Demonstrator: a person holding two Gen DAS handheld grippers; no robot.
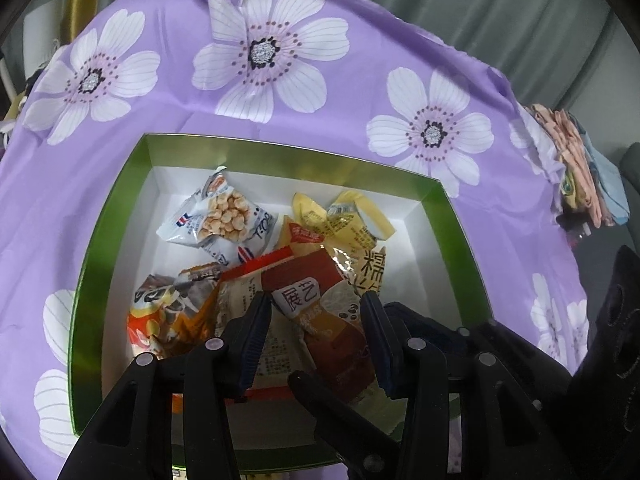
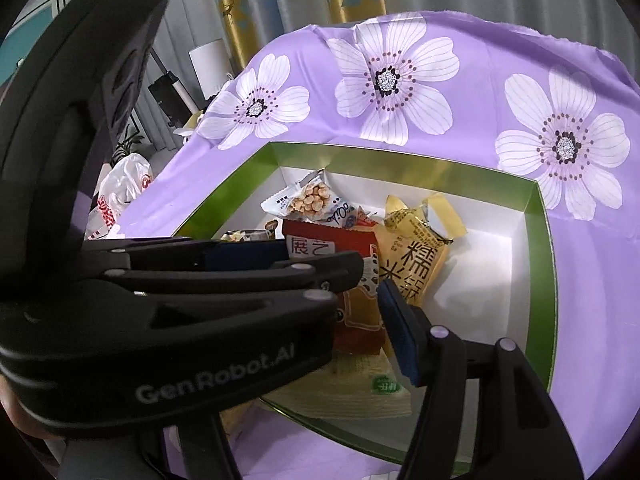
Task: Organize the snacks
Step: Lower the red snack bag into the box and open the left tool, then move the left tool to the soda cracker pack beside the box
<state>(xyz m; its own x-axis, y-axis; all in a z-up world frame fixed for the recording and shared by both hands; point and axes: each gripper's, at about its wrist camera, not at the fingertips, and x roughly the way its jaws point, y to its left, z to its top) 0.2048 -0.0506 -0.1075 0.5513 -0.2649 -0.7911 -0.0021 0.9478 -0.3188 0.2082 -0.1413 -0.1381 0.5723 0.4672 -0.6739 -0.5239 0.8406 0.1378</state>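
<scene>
A green box (image 1: 120, 220) with a white inside stands on the purple cloth and holds several snack packets. Among them are a white peanut packet (image 1: 220, 216), yellow packets (image 1: 344, 216) and an orange one (image 1: 168, 312). My left gripper (image 1: 316, 320) is over the near end of the box, shut on a red packet (image 1: 316, 292) with white lettering. In the right wrist view that red packet (image 2: 316, 246) stands upright, and the left gripper's black body (image 2: 180, 320) crosses the view. My right gripper (image 2: 332, 312) shows one blue-padded finger (image 2: 400, 332) just right of the packet, apart from it; the other finger is hidden.
The purple flowered cloth (image 1: 320, 92) covers the table around the box. A pile of coloured fabric (image 1: 580, 168) lies off its right edge. A white plastic bag (image 2: 124, 188) sits beyond the left edge. A beige packet (image 2: 360, 384) lies flat at the box's near end.
</scene>
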